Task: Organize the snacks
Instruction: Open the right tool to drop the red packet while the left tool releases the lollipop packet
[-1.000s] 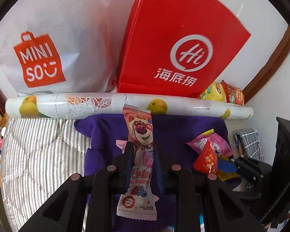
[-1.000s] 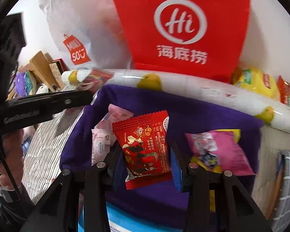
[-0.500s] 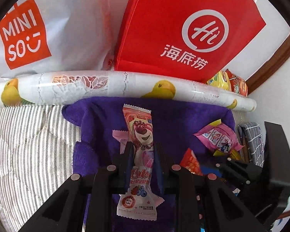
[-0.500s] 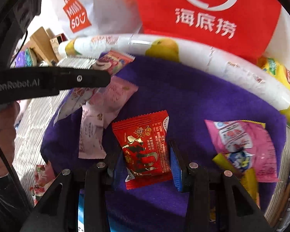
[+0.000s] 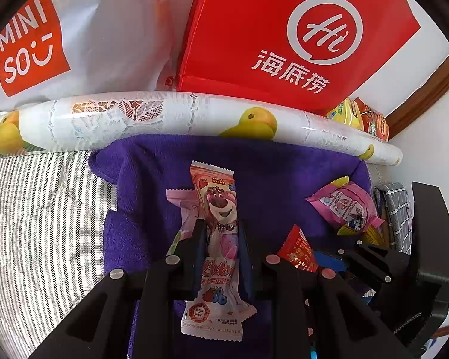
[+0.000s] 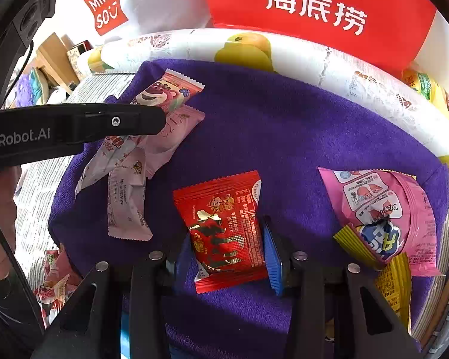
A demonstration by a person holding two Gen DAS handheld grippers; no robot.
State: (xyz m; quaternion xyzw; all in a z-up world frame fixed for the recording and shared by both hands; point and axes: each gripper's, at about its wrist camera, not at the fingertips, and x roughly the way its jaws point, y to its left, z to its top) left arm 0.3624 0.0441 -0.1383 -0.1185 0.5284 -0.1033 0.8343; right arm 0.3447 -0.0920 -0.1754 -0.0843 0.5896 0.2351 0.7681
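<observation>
Bright daylight, sharp focus; strong fisheye bending, dark vignette corners; soft shadows.

A long pink bear-printed snack bar (image 5: 221, 230) is sitting clamped between the left tool's fingers, its top end pointing away over the purple cloth. A red square sachet (image 6: 224, 233) is resting pinched in the right tool. Two pale pink wrappers (image 6: 128, 191) are lying overlapped on the cloth's left side; a pink pouch (image 6: 389, 215) is lying atop a yellow packet (image 6: 395, 281) at right.
</observation>
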